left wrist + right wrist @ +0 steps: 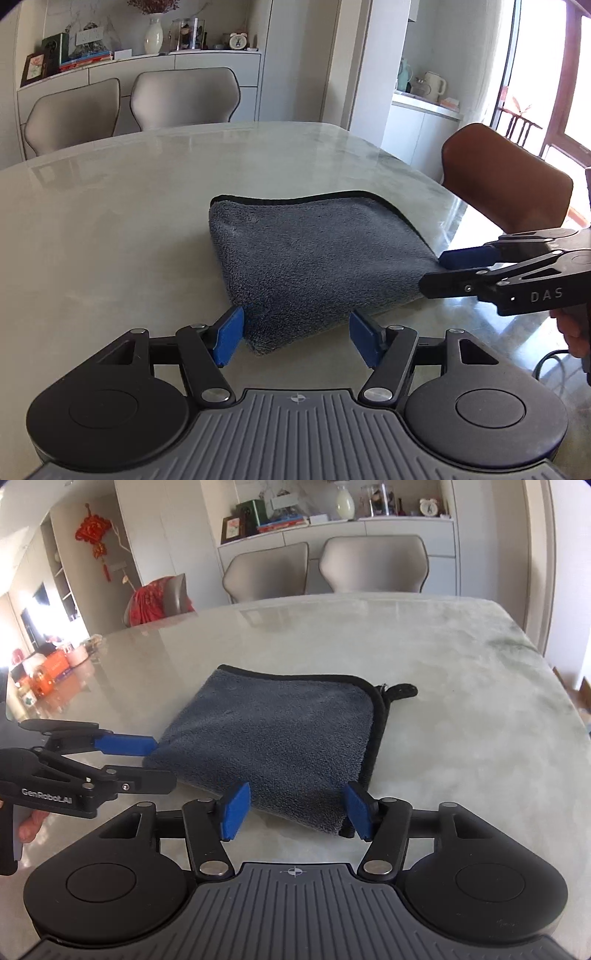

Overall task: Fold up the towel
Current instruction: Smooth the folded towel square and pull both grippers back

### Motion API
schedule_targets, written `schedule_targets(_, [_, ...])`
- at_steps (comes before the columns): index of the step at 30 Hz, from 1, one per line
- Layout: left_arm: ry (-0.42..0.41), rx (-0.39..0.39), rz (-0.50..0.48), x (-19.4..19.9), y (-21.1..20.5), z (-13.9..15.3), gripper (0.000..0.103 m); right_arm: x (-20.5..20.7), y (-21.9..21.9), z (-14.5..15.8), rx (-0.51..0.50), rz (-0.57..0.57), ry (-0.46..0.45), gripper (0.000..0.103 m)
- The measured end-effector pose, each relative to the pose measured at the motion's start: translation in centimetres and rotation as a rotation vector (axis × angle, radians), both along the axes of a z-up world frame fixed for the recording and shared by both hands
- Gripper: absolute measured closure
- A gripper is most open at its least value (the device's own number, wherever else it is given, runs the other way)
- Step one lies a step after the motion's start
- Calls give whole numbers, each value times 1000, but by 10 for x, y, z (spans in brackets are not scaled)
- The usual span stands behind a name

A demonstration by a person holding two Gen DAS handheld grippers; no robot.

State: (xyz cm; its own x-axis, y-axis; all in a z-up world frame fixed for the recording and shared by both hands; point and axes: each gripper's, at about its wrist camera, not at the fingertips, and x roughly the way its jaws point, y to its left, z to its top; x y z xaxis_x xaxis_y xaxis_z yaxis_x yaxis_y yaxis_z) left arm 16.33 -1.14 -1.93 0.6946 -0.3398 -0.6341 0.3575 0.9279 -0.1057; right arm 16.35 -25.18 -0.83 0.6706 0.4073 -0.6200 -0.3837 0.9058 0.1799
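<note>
A grey plush towel [314,258] with black trim lies folded into a thick square on the marble table [110,221]. My left gripper [297,338] is open, and the towel's near left corner sits between its blue pads without being pinched. In the right wrist view my right gripper [295,812] is open as well, straddling the near right corner of the towel [269,734]. The towel's black hanging loop [400,691] sticks out at the far right corner. Each gripper shows in the other's view, the right gripper [434,271] and the left gripper [162,762], both at the towel's edge.
Two grey chairs [129,107] stand behind the table's far side, with a sideboard [147,62] beyond them. A brown leather chair [502,181] sits off the right table edge. A hand [29,823] holds the left gripper's handle. Bare marble [461,720] surrounds the towel.
</note>
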Motion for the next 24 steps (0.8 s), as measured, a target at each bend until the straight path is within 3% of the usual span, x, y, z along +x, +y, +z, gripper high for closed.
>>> schedule_targets(4, [7, -34, 53, -9, 1, 4, 30, -22, -5, 14, 42, -77, -78, 41])
schedule_targets(7, [-19, -36, 88, -23, -2, 9, 25, -43, -7, 22, 54, -162, -143, 9])
schedule_targets(8, [-30, -33, 99, -30, -3, 11, 24, -48, -6, 23, 54, -180, -159, 6])
schedule_targets(15, [-114, 0, 166, -68, -8, 17, 7, -95, 4, 25, -43, -256, -245, 1])
schedule_targets(24, [-220, 45, 250, -117, -14, 24, 4, -126, 25, 5, -137, -367, -257, 1])
